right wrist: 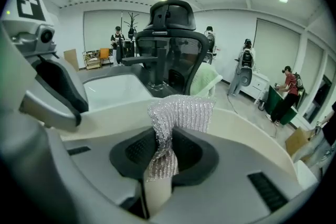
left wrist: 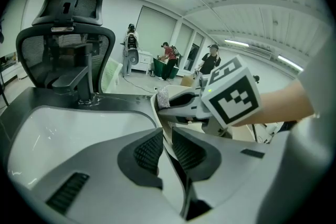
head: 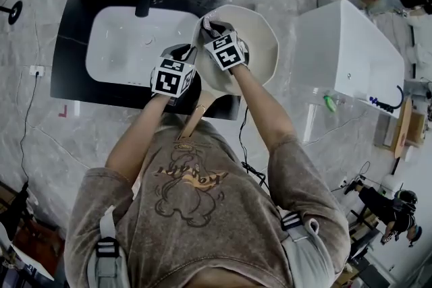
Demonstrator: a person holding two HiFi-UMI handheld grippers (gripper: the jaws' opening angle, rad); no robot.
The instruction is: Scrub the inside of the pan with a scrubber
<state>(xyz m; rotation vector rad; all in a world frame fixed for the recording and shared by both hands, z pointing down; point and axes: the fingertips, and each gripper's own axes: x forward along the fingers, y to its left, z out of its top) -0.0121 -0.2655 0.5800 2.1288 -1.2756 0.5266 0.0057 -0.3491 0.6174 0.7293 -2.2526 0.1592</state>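
Two grips noted: left gripper (left wrist: 167, 140) jaws stand narrow, pinched on the rim of the cream pan (head: 263, 37); right gripper (right wrist: 164, 150) jaws are clamped on a silver mesh scrubber (right wrist: 181, 113), which sticks up past the pads inside the pan's bowl. Pan is over the right end of the white sink (head: 121, 44), handle (head: 196, 119) pointing back toward the person.
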